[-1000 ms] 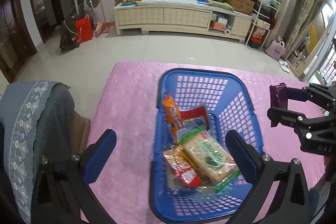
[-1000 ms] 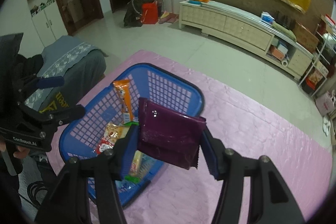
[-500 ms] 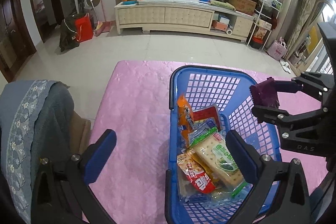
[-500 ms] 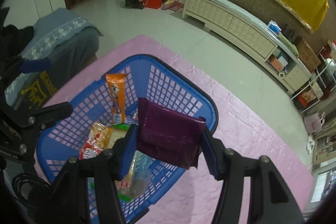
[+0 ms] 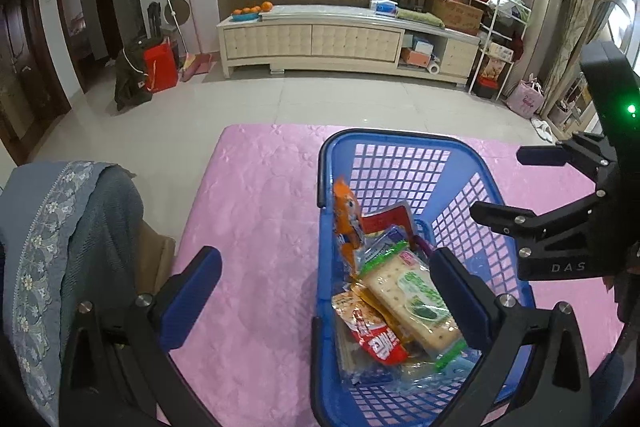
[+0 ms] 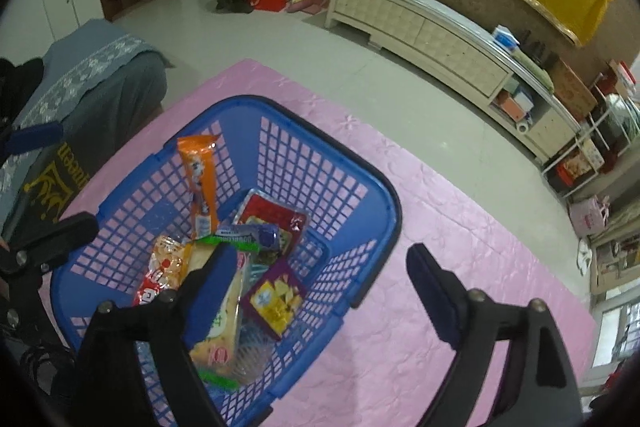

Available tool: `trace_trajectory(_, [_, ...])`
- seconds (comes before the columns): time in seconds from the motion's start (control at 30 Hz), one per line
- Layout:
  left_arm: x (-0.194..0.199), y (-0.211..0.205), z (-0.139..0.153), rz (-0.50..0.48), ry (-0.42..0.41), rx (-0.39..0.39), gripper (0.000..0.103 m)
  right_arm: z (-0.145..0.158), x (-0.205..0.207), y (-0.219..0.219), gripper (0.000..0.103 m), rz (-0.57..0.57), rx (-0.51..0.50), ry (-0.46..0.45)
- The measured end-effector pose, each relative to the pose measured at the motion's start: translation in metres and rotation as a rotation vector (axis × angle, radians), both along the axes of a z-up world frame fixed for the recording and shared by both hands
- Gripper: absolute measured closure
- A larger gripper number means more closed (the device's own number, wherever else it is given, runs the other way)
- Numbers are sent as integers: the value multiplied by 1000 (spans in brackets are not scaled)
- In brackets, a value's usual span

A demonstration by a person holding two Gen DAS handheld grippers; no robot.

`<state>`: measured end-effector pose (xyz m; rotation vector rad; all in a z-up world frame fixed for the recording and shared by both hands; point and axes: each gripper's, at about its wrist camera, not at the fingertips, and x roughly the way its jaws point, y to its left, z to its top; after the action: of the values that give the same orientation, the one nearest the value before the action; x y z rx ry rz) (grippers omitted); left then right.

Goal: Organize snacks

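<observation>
A blue plastic basket [image 6: 362, 173] stands on the pink table and holds several snacks: an upright orange packet [image 6: 198, 179], a red packet [image 6: 274, 215], a cracker pack [image 6: 218, 327] and a red-and-white bag [image 6: 160, 277]. A purple packet [image 6: 276, 301] lies loose in the basket by its right wall. My right gripper [image 6: 322, 259] hangs above it with its jaws opening and nothing between them. From the left wrist, the basket [image 5: 400, 139] is under my left gripper [image 5: 324, 261], which is open and straddles the basket's left wall. The right gripper [image 5: 504, 183] shows at the right.
The pink tablecloth [image 5: 260, 207] ends at a far edge just past the basket. A chair with a grey-blue cover [image 5: 72, 247] stands against the table's left side. A long cream cabinet [image 5: 320, 43] lines the far wall across tiled floor.
The right gripper came over the basket and spread its jaws. The purple packet left them and now lies inside the basket. The left gripper stayed open and hardly moved.
</observation>
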<state>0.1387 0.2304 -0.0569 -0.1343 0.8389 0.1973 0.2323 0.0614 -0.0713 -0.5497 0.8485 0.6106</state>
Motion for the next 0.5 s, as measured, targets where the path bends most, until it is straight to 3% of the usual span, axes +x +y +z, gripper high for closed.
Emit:
trace_trajectory(0.2, [-28,-31,15,-1,-85,21,0,14,-38,-39,13,-50,156,-63])
trace_trajectory(0.37, [-61,-68,27,-17,-183,52,0,26,-79,-72,12,-78,230,-117])
trace_trajectory(0.5, [-84,-97,33,-35,-226,96,0,38,-110,-99,1,-89,272,-158])
